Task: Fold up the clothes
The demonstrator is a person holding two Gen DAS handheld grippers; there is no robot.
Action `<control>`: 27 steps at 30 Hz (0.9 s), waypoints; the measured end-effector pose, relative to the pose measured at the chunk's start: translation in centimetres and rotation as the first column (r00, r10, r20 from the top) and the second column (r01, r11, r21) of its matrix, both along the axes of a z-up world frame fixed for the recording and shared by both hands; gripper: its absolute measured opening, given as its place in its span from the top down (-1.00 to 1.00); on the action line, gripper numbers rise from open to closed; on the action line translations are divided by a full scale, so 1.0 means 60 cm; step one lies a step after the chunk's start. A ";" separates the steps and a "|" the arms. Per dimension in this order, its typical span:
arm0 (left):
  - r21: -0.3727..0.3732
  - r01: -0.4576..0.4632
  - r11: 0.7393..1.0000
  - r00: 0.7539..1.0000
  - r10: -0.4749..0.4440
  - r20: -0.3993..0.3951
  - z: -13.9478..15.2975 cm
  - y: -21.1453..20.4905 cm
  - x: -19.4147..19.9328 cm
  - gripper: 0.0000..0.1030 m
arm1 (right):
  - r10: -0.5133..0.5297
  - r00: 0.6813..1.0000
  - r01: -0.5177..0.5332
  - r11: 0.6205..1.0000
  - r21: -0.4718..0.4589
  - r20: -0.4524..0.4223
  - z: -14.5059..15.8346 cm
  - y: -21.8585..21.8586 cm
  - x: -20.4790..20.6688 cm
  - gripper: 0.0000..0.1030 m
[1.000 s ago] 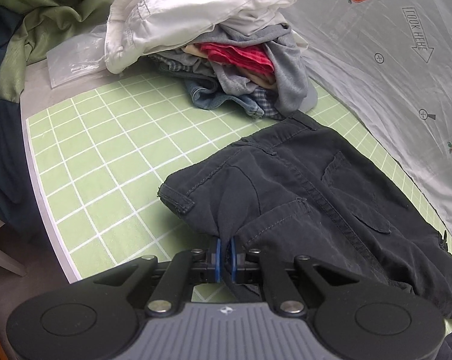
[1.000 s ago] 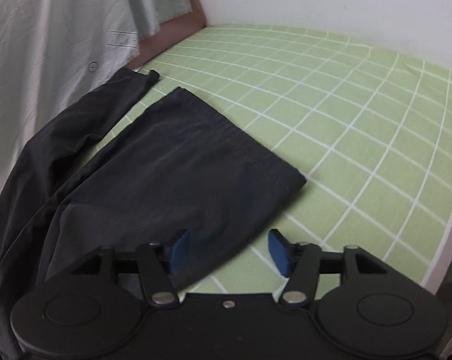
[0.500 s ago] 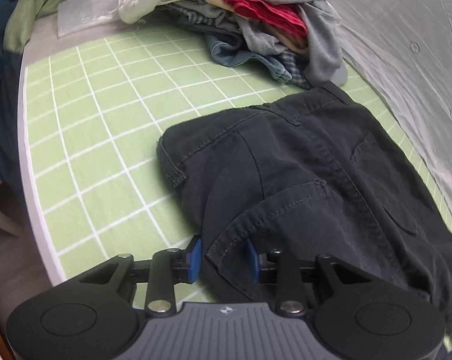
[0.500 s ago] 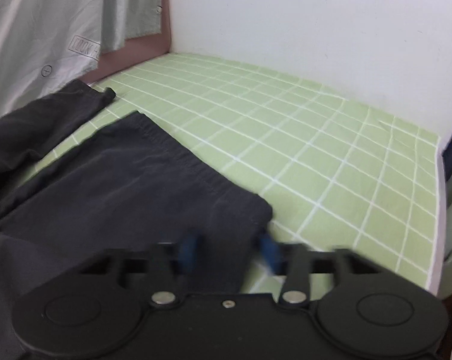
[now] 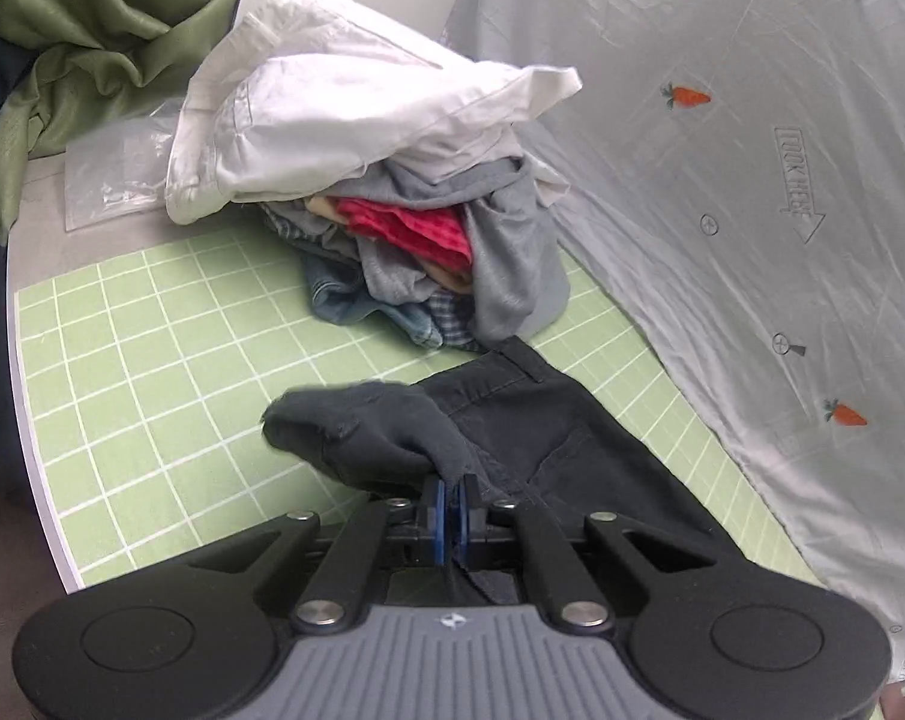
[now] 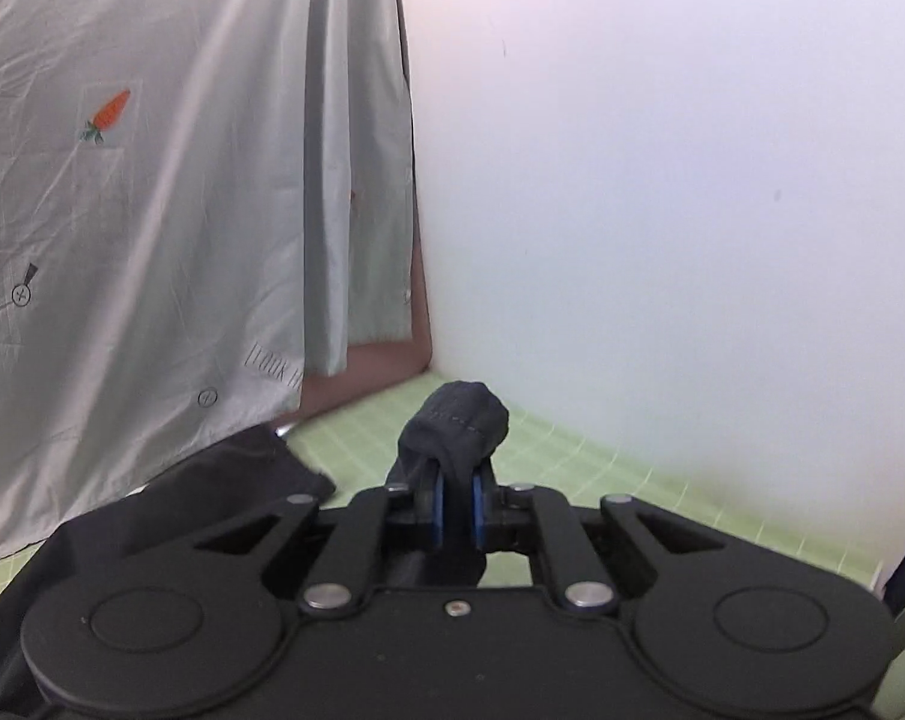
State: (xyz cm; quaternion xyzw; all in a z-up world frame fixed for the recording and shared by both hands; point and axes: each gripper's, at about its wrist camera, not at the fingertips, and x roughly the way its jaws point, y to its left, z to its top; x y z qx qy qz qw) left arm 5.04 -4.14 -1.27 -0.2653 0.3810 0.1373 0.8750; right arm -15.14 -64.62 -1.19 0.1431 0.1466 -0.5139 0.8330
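Note:
Dark trousers (image 5: 548, 438) lie on a green grid mat (image 5: 152, 348). My left gripper (image 5: 450, 495) is shut on the waist edge, and the cloth bunches up and lifts off the mat in front of the pads. In the right wrist view my right gripper (image 6: 457, 507) has its jaws closing on a rolled fold of trouser-leg hem (image 6: 458, 420), and the pads press it from both sides. The hem hangs above the mat (image 6: 602, 468). The other trouser leg (image 6: 242, 474) lies flat to the left.
A pile of mixed clothes (image 5: 392, 180) topped by a white garment sits at the far end of the mat. A grey sheet with carrot prints (image 5: 752, 180) hangs along the right side. A white wall (image 6: 692, 180) closes the other end. The mat's near-left edge (image 5: 38, 480) drops off.
My left gripper opened, shut again on the waist edge and lifted it. My right gripper closed on the leg hem, rose with it and tilted up toward the wall.

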 end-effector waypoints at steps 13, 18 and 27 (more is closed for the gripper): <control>0.001 -0.066 0.998 0.985 0.065 -0.160 -0.095 0.033 -0.021 0.90 | -0.109 0.986 0.126 0.983 0.134 -0.127 -0.093 -0.019 -0.045 0.81; 0.031 -0.025 0.999 0.974 0.032 -0.222 -0.129 0.034 -0.051 0.86 | -0.104 0.959 0.159 0.968 0.196 -0.264 -0.161 -0.012 -0.085 0.81; 0.191 0.121 0.974 0.978 -0.084 -0.193 -0.097 -0.020 -0.074 -0.14 | -0.028 0.956 0.146 0.908 0.392 -0.291 -0.234 -0.019 -0.156 0.00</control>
